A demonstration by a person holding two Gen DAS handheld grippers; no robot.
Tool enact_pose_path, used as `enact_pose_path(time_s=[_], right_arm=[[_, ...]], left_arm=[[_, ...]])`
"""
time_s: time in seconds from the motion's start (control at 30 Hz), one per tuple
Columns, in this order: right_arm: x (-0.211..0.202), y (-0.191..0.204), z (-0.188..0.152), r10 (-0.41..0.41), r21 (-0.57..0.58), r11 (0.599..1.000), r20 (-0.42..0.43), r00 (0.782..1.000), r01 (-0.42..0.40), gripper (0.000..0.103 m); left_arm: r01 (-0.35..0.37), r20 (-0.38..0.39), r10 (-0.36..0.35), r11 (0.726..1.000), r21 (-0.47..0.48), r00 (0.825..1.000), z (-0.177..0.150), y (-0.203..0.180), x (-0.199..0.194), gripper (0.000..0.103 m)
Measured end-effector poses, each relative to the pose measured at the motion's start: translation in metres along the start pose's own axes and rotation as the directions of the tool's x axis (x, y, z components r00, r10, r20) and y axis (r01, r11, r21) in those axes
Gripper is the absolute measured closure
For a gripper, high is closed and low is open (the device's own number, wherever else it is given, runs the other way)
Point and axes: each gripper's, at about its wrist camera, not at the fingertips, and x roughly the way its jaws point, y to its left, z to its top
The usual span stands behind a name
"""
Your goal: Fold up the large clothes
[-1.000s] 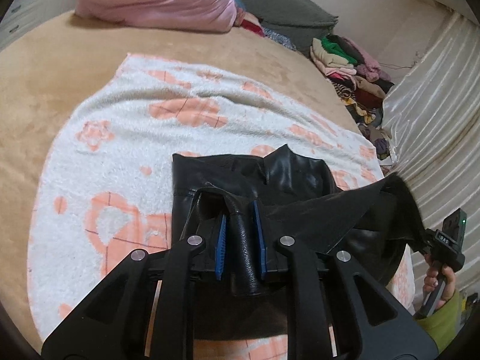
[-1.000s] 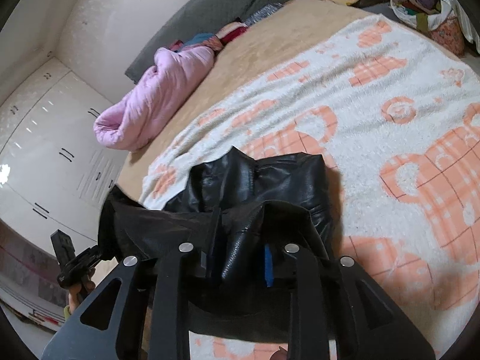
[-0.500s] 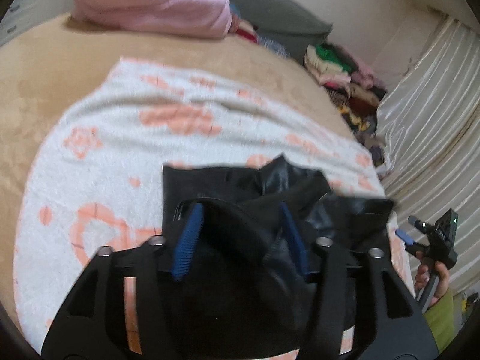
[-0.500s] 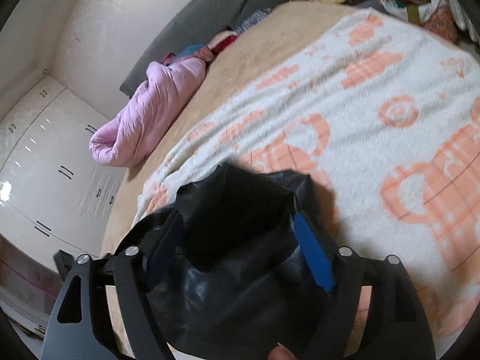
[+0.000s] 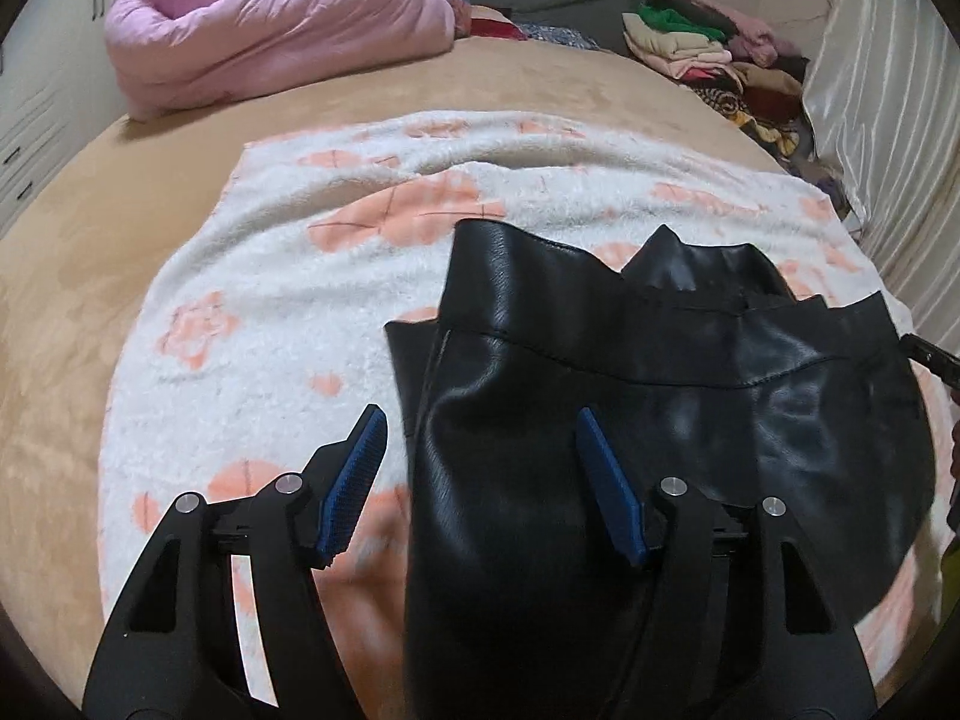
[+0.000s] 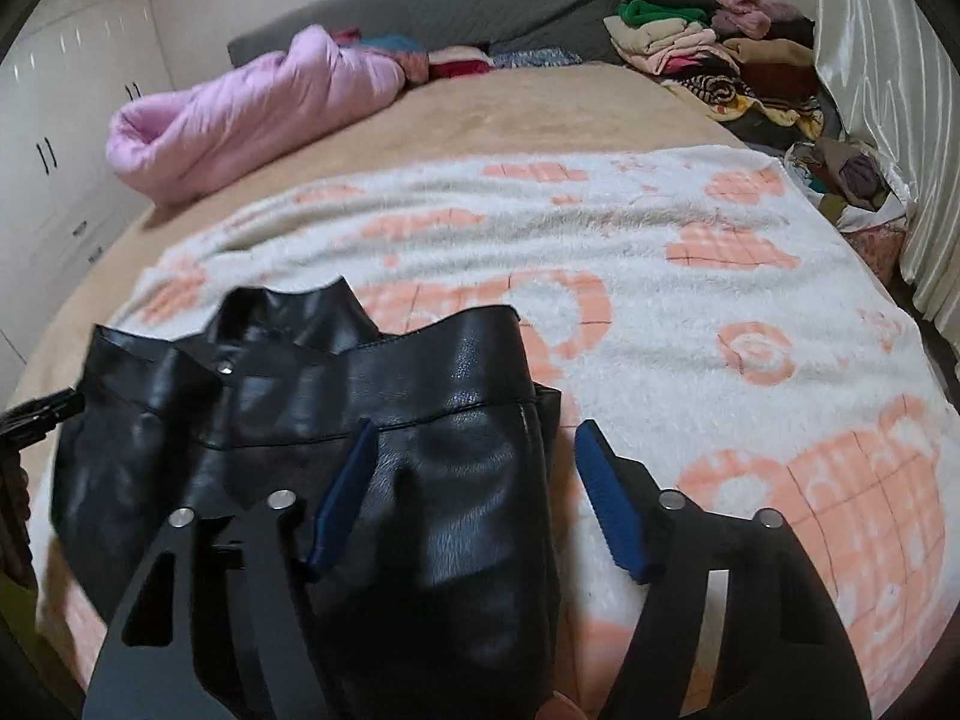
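A black leather jacket (image 5: 630,396) lies folded on a white blanket with orange prints (image 5: 288,276) on the bed. My left gripper (image 5: 480,456) is open, its blue pads (image 5: 354,486) spread over the jacket's left edge, holding nothing. In the right wrist view the jacket (image 6: 360,408) lies at lower left. My right gripper (image 6: 474,480) is open over the jacket's right edge, empty. The tip of the other gripper shows at the far left (image 6: 36,414).
A pink rolled quilt (image 5: 270,42) lies at the back of the tan bed cover (image 5: 90,228). A pile of clothes (image 5: 708,54) sits at the back right by a grey headboard (image 6: 456,6). A shiny curtain (image 5: 888,90) hangs on the right, white cupboards (image 6: 66,138) on the left.
Both grippers were shut on the jacket's edges a second ago. They opened and let go; the jacket now lies flat on the blanket, and both grippers have drawn back a little.
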Motion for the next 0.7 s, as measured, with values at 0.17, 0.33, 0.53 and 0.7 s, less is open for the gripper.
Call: enact_pose_path(time_s=[0.17, 0.33, 0.53, 0.7], right_arm=[[0.008, 0.003, 0.001, -0.036, -0.014, 0.999, 0.009, 0.999, 0.036, 0.087], [-0.031, -0.015, 0.010, 0.065, 0.110, 0.991, 0.132, 0.989, -0.079, 0.091], [-0.038, -0.024, 0.043, 0.059, 0.178, 0.979, 0.219, 0.974, -0.099, 0.091], [0.004, -0.024, 0.042, 0.004, 0.189, 0.981, 0.131, 0.991, -0.029, 0.091]], left_arm=[[-0.016, 0.030, 0.015, 1.000, 0.009, 0.999, 0.003, -0.003, 0.003, 0.090], [0.064, 0.143, -0.055, 0.996, -0.060, 0.988, 0.011, 0.008, -0.034, 0.096], [0.022, 0.205, -0.012, 0.999, -0.047, 0.979, 0.046, 0.000, -0.042, 0.096], [-0.020, 0.080, 0.026, 0.997, -0.075, 0.996, 0.052, -0.001, 0.006, 0.096]])
